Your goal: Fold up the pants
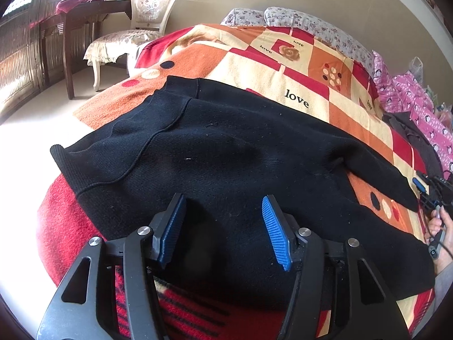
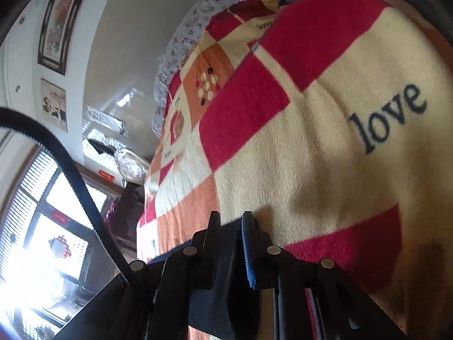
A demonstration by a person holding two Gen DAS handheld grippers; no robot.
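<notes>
Our left gripper hangs just above the black pants, its blue pads spread wide with nothing between them. The pants lie spread across the patchwork blanket on the bed, ribbed cuffs toward the bed's far left edge and the near hem just under our left gripper. One leg stretches off to the right side of the blanket, where our right hand shows at the edge of the left view. Our right gripper is pinching a fold of the black pants, the fingers drawn close with the cloth pressed between them, low against the blanket beside the printed word "love". Beyond the blanket's far left corner stands a white chair next to a dark wooden table.
</notes>
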